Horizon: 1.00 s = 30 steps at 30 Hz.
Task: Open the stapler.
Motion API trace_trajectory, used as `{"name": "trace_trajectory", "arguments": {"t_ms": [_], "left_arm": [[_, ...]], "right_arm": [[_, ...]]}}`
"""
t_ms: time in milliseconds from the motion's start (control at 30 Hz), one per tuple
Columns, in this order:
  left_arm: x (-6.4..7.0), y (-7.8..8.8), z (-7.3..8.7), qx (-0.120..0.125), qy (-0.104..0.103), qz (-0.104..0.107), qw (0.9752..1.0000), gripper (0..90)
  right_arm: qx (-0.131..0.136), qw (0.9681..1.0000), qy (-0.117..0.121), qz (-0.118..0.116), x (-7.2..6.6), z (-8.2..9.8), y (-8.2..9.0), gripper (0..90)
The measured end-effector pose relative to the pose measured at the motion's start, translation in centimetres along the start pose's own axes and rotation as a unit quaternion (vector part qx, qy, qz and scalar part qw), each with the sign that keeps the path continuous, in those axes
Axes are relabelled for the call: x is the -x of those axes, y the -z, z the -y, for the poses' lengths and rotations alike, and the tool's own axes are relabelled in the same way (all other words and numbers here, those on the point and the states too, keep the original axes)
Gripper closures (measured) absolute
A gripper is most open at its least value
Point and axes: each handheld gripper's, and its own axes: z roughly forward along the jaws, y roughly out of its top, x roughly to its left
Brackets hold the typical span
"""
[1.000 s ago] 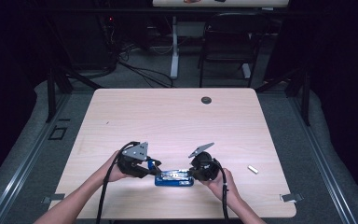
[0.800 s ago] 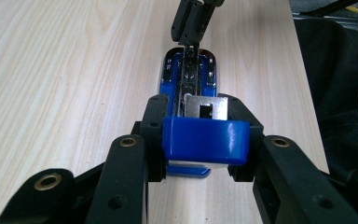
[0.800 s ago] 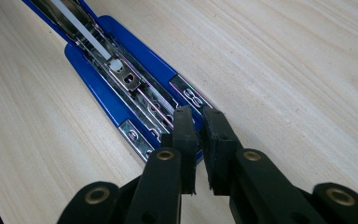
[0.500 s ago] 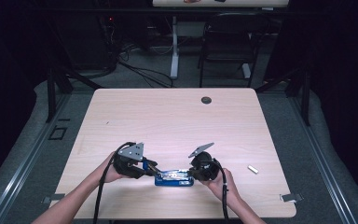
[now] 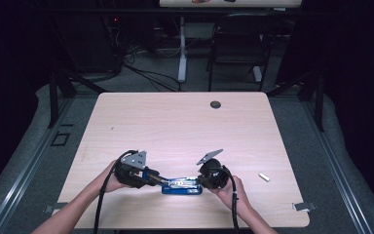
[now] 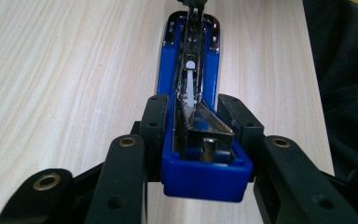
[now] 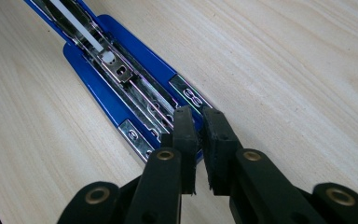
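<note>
Blue stapler [image 5: 181,185] lies opened flat on the wooden table [image 5: 175,126] near its front edge, between both hands, same spot as a second ago. Left gripper [image 6: 200,140] clamps the stapler's rear end; it has shifted slightly leftward since. Right gripper [image 7: 200,140] hasn't moved, jaws nearly together, pinching the front end's metal rail. Small white piece [image 5: 264,177] sits off right.

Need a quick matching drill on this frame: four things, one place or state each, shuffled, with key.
Things:
1. left gripper
2. right gripper
3. small white piece
4. dark round spot

States or places:
A. far edge of the table
B. fingers nearly together at the stapler's front end
C. clamped on the blue stapler's rear end
D. lying loose near the table's right edge

Pairs: 1-C, 2-B, 3-D, 4-A
</note>
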Motion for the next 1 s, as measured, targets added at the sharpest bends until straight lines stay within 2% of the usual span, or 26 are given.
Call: {"name": "trace_trajectory", "arguments": {"t_ms": [133, 267, 1000], "left_arm": [[-0.1, 0.0, 0.1, -0.012, -0.001, 0.003, 0.9999, 65.4], [-0.1, -0.1, 0.3, -0.003, 0.004, 0.002, 1.0, 65.4], [-0.1, -0.3, 1.1, -0.016, 0.007, 0.003, 0.9998, 64.9]], "right_arm": [[0.0, 1.0, 0.0, 0.0, 0.0, 0.0, 0.0, 85.3], [0.001, 1.0, -0.002, -0.004, 0.0, 0.0, 0.0, 85.3], [-0.001, 1.0, -0.004, -0.004, 0.1, 0.1, 0.1, 85.3]]}}
